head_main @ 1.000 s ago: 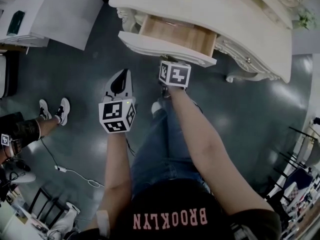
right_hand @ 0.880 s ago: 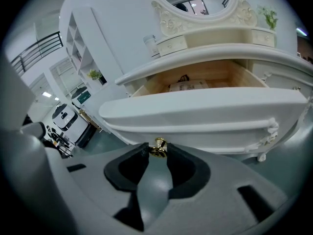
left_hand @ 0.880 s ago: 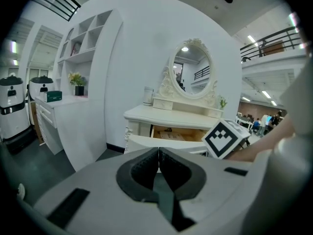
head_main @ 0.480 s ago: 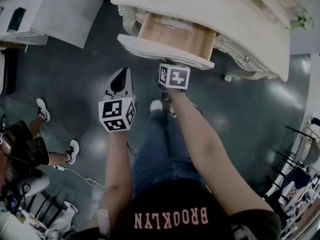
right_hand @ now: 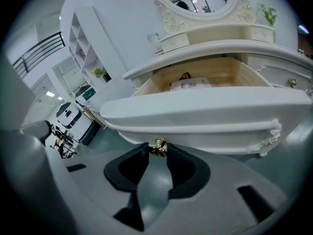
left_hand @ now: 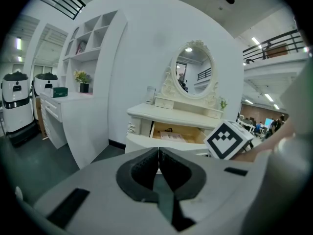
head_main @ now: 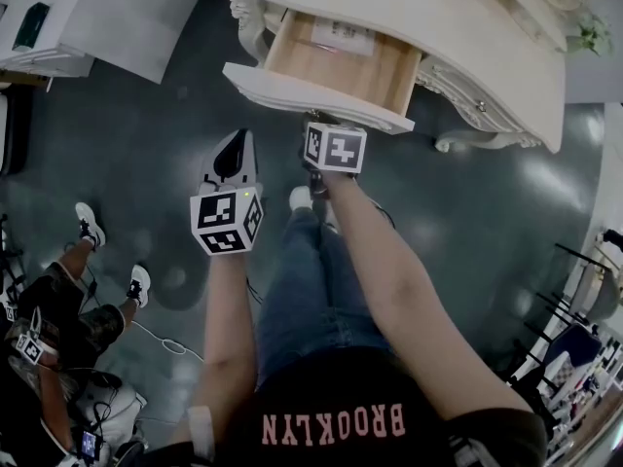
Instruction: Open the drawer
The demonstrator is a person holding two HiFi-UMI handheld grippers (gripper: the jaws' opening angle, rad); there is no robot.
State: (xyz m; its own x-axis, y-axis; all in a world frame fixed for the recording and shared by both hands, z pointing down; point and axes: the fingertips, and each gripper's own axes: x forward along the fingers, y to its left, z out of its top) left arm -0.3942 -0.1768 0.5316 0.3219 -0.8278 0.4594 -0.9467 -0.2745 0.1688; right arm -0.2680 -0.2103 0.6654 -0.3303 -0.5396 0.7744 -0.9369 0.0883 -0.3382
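The cream, wood-lined drawer (head_main: 311, 93) stood partly out of the white carved dressing table (head_main: 467, 42). The right gripper (right_hand: 157, 151) pinched its small brass knob (right_hand: 158, 145); the left gripper (left_hand: 158, 153) hung empty, jaws together. A straight, level pull seemed best, the 2 jaws square on the knob.

This is a big indoor test hall staged as a bedroom: a white dressing table (left_hand: 171, 112) with an oval mirror (left_hand: 194, 72) and wall shelves (left_hand: 90, 37) stands near white machines (left_hand: 15, 101), a railed upper gallery (left_hand: 275, 40) and office desks (left_hand: 257, 125).
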